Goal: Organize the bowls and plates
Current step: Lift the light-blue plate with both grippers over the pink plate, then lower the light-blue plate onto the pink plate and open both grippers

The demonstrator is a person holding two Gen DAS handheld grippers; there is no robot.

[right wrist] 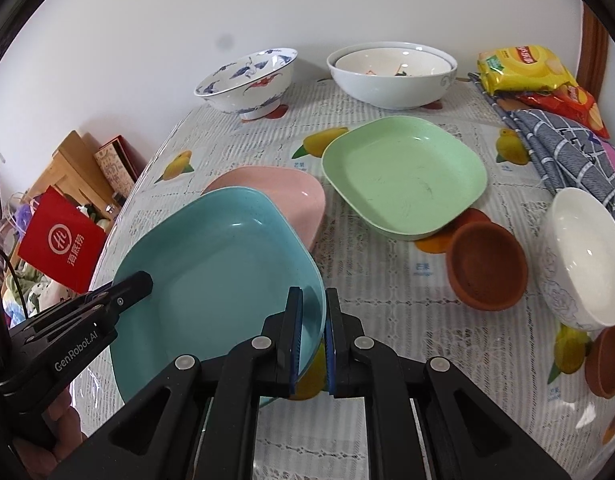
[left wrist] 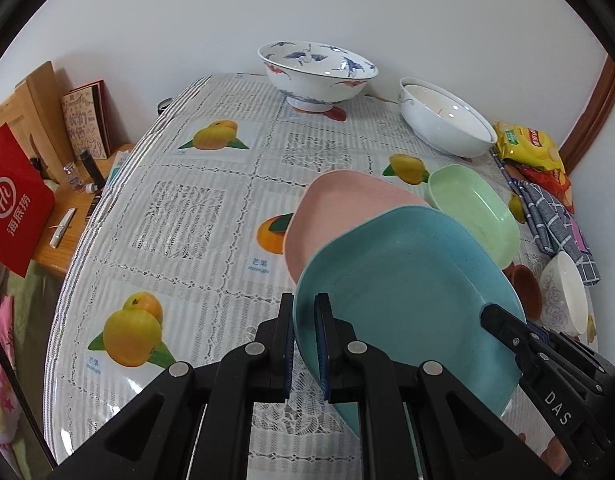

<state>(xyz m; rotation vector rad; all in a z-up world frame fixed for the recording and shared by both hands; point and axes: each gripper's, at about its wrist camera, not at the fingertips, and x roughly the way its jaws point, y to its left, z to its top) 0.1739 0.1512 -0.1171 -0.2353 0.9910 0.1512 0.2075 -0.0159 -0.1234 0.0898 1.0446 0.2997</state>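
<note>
both the left gripper [left wrist: 305, 344] and right gripper [right wrist: 312, 340] are clamped on opposite rims of the blue plate [right wrist: 219, 280], the pink plate [right wrist: 283, 192] just beyond.

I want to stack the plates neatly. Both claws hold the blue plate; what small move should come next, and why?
Probably lower the square blue plastic plate onto the square pink plastic plate: the left claw and right claw hold it tilted, overlapping the pink one.
</note>
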